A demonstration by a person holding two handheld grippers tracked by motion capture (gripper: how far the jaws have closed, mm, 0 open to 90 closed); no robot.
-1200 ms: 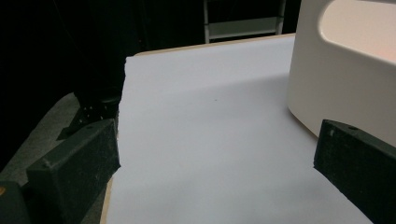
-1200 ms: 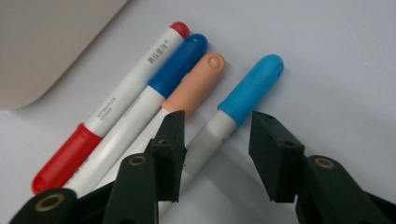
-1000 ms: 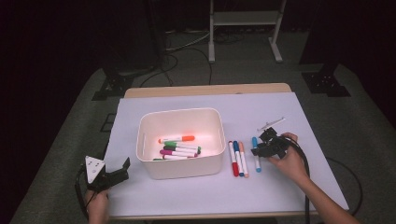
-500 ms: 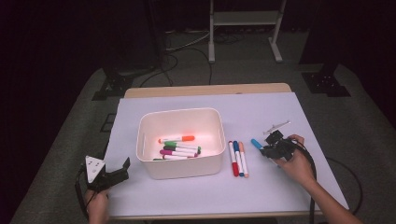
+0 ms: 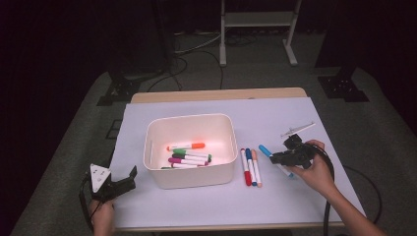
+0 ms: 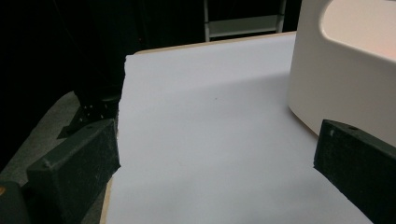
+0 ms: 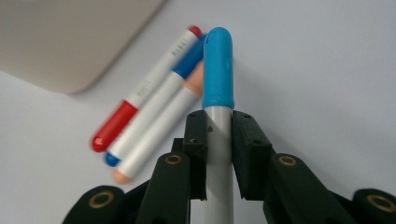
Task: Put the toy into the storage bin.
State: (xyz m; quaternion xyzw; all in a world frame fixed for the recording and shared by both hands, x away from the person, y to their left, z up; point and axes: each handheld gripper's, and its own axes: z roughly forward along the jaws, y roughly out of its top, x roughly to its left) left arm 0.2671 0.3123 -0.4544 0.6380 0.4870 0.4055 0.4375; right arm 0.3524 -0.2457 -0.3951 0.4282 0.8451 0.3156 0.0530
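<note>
We note the table (image 5: 295,206), wooden at its far edge and covered by a large white paper sheet (image 5: 265,115). On the sheet, left of centre, stands a white rounded plastic bin (image 5: 189,178); inside it we see several markers lying flat, among them an orange-capped one (image 5: 186,146), a green-capped one (image 5: 192,154) and a magenta-capped one (image 5: 187,161). In the left gripper view the bin's (image 6: 341,79) near wall rises just beyond the right-hand jaw.

Just right of the bin, three markers lie side by side on the sheet, touching: a red-capped white marker (image 5: 245,167), a dark-blue-capped white marker (image 5: 250,166) and a peach-capped white marker (image 5: 256,168). In the right gripper view the same three sit fanned beneath and to the left of the held pen: red (image 7: 144,93), dark blue (image 7: 156,100), peach (image 7: 161,126).

Right tongs (image 5: 281,158), in the person's right hand (image 5: 314,172), are clamped on a light-blue-capped grey-barrelled marker (image 7: 217,70); both jaws press the barrel just below the cap. In the high view this marker (image 5: 265,150) sits right of the three loose markers, apart from them, cap toward the bin.

Left tongs (image 5: 129,178) rest at the near left corner of the table, jaws spread wide with nothing but bare sheet between them.

A thin white stick-like item (image 5: 298,129) lies on the sheet beyond the right hand; we cannot tell what it is.
</note>
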